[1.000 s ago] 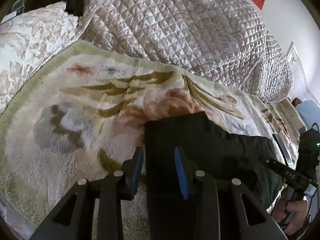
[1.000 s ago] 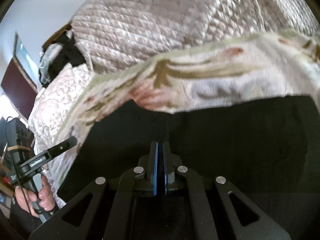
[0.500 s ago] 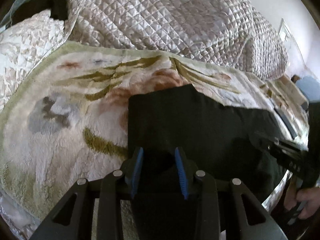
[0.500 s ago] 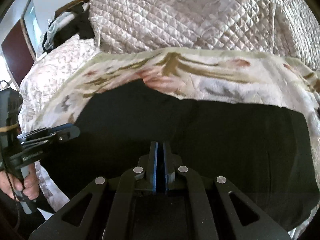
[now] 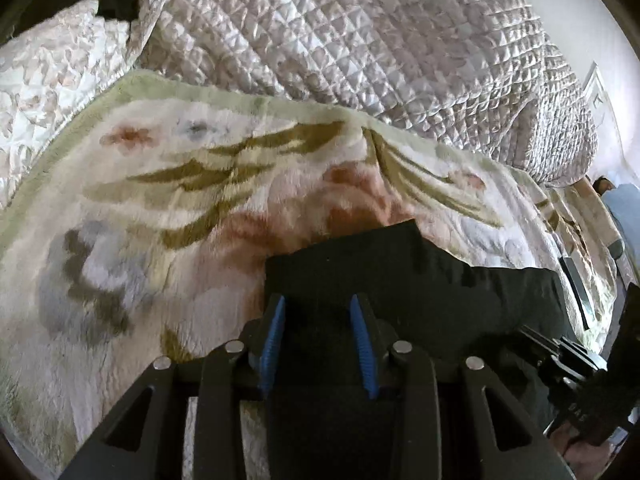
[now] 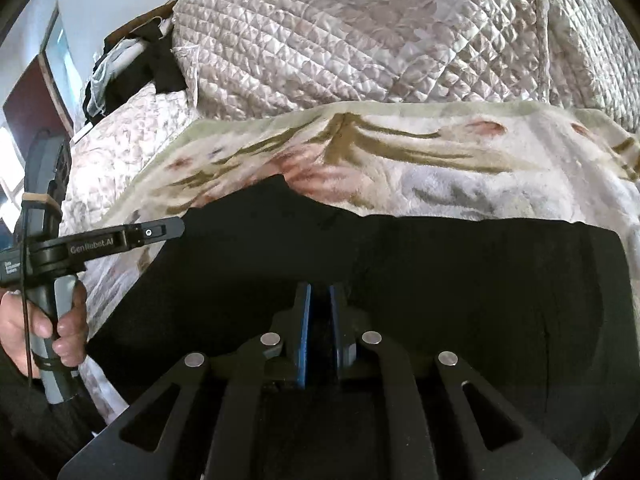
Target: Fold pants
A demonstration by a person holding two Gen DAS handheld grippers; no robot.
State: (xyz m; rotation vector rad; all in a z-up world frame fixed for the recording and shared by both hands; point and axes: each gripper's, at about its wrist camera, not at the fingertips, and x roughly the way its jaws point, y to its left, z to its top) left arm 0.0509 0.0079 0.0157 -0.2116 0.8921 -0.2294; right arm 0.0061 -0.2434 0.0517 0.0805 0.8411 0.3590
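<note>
Left wrist: pants [image 5: 420,292] are lying on the blanket [image 5: 160,208]. Left gripper [image 5: 318,344] has been opening, jaws parted, cloth running between and clear of both pads; the edge may be slipping loose.

Right wrist: right gripper [image 6: 319,332] has been opening to a narrow gap, dark cloth inside, so any hold looks released; the fold may be sagging.

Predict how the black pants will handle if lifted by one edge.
The black pants probably go floppy: they lie flat, following the floral blanket. Likely light, since the layer looks thin. The plush pile may drag them when pushed.
</note>
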